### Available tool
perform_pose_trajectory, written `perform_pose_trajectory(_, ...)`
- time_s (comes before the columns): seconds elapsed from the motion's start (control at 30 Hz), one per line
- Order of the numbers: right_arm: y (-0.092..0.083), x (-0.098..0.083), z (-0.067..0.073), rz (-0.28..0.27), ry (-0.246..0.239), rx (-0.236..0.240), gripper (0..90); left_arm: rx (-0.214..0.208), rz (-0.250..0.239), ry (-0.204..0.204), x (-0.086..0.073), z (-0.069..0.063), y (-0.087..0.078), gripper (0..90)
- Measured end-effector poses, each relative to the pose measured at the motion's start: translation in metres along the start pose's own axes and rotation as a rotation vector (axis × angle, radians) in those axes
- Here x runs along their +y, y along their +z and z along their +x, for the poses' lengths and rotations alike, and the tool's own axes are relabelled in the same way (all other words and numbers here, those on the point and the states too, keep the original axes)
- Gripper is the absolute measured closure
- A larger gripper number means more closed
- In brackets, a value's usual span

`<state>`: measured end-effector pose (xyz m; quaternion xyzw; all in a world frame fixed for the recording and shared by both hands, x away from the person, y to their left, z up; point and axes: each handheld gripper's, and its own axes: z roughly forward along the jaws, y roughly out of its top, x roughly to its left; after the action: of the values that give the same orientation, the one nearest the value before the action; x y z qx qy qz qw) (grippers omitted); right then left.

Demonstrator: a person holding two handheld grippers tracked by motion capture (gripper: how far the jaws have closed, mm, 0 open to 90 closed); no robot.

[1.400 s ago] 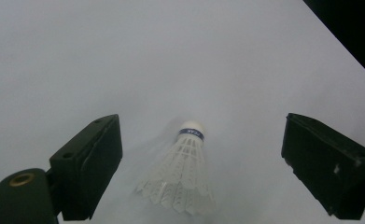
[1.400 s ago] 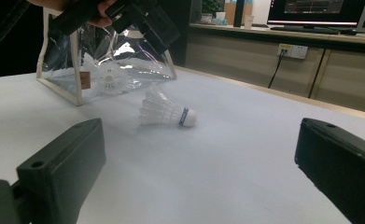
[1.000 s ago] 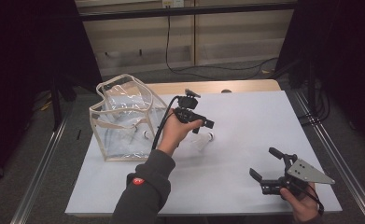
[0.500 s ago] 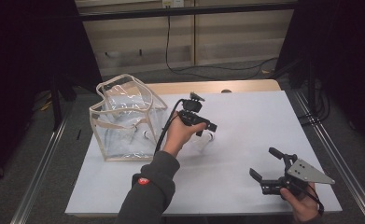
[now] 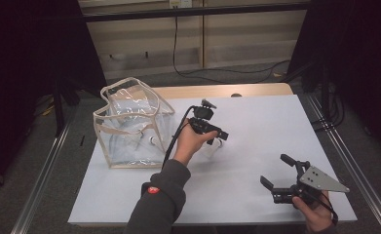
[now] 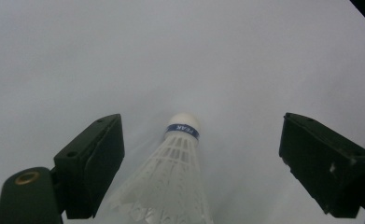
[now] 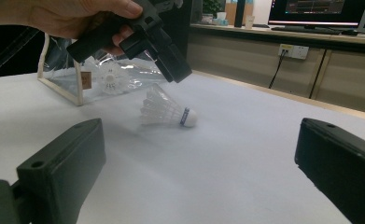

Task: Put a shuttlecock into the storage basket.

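The left gripper (image 5: 219, 138), jaws spread, hangs above the shuttlecock (image 7: 168, 112) lying on the surface (image 5: 276, 126), positioned to straddle it. The right gripper (image 5: 277, 178) rests released, clear.

From my high view the shuttlecock (image 5: 216, 146) is mostly hidden under the left gripper (image 5: 220, 137). My left gripper view cuts its feather skirt off at the bottom edge. Whatever lies inside the clear bag (image 5: 129, 129) is too small to identify.
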<state>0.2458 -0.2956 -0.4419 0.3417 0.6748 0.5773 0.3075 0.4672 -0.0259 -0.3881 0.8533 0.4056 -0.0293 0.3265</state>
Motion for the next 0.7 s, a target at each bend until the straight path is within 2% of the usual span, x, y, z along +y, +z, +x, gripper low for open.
perform_pose_trajectory(0.27,0.0,0.0,0.0,0.0,0.004,-0.001,1.7,-0.005,0.011,0.011,-0.001,-0.001,0.006,15.9)
perform_pose_trajectory(0.37,0.0,0.0,0.0,-0.001,0.005,0.0,1.6,0.002,0.028,0.03,-0.001,-0.001,0.01,18.1)
perform_pose_trajectory(0.57,0.0,0.0,0.0,0.0,0.002,-0.001,1.6,0.008,0.031,0.026,-0.002,0.0,0.016,20.8)
perform_pose_trajectory(0.7,0.0,0.0,0.0,0.001,0.002,0.0,1.6,0.009,0.041,0.037,-0.002,0.001,0.02,23.1)
